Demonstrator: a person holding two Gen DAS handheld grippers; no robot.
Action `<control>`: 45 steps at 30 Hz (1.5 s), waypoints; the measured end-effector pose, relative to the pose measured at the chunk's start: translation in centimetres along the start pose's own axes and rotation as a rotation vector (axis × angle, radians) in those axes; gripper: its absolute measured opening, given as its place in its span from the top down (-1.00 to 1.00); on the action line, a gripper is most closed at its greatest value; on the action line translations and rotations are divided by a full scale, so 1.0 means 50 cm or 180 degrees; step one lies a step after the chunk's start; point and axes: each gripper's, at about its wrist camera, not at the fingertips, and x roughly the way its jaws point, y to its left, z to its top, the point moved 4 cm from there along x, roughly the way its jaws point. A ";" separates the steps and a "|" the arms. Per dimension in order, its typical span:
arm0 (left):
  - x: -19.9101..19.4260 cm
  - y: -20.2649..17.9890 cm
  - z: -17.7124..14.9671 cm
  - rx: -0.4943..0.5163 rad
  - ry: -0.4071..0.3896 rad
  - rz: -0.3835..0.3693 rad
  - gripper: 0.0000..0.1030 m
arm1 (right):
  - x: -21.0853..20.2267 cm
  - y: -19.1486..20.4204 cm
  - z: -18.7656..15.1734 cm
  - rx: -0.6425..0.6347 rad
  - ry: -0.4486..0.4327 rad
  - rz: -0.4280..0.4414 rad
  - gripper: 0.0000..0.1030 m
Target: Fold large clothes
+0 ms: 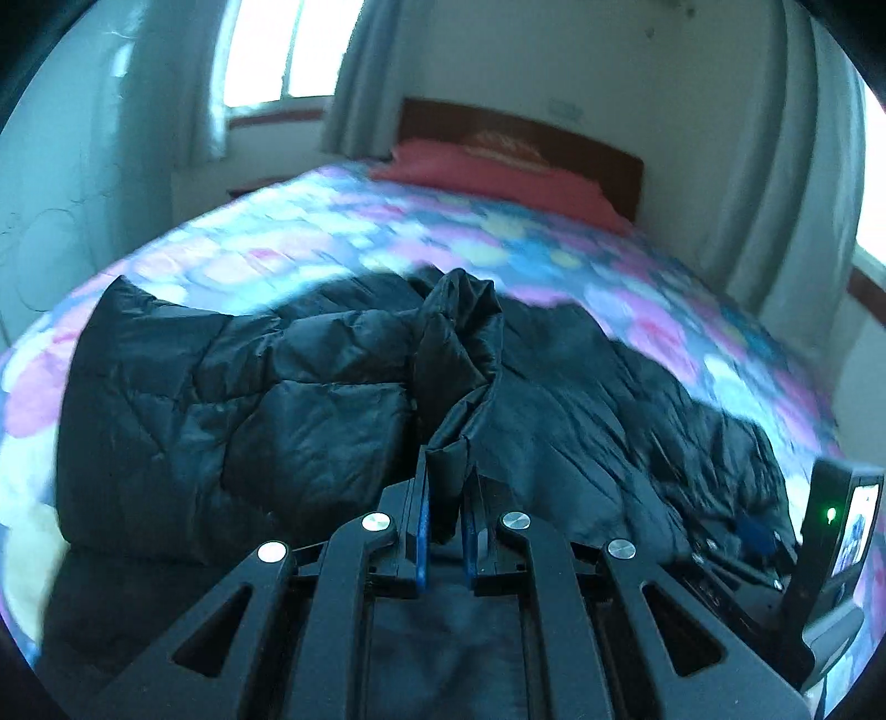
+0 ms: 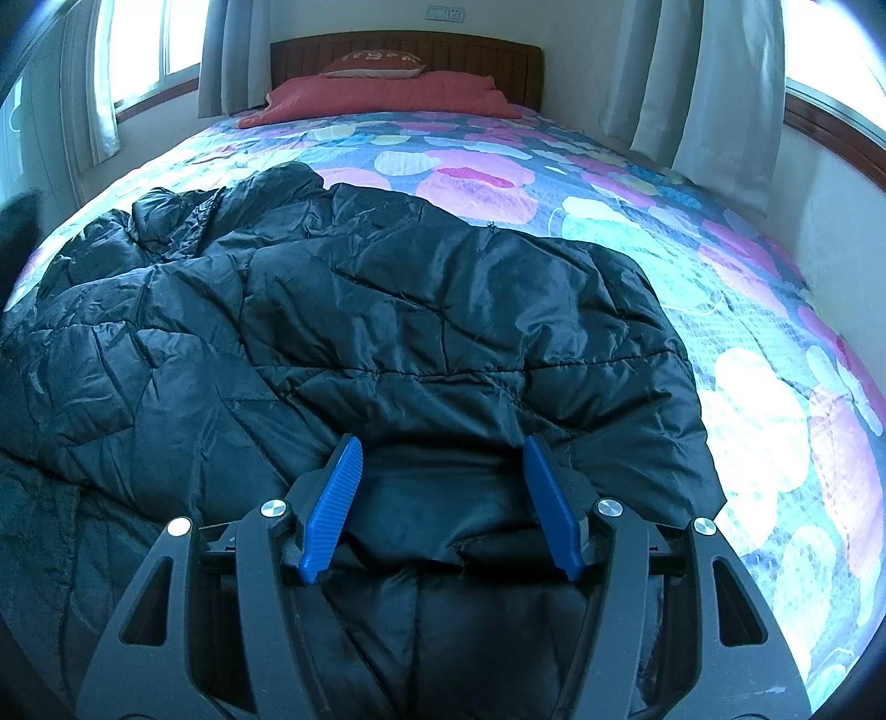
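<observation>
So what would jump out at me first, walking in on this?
The big black puffer jacket sprawled across the near end of the bed, over a bright bedspread of pink, blue and white circles. Next, the left tongs pinching a ridge of the jacket, and the right tongs with blue pads spread wide over its near edge. Red pillows lie by the wooden headboard.

Both wrist views look down-forward from the bed's foot, close over the jacket; both share jacket, quilt, headboard
</observation>
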 end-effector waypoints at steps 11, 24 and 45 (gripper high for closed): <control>-0.065 -0.053 -0.038 0.0470 0.0044 -0.0111 -0.30 | -0.013 -0.003 0.007 0.0028 0.0018 0.0052 -0.31; -0.153 0.261 -0.043 -0.0072 -0.0037 0.0655 -0.34 | -0.090 0.216 0.070 -0.0052 -0.0040 0.0928 -0.33; -0.151 0.318 -0.014 -0.0166 -0.0126 0.0657 -0.34 | -0.089 0.045 0.118 0.0219 -0.0198 0.0535 0.79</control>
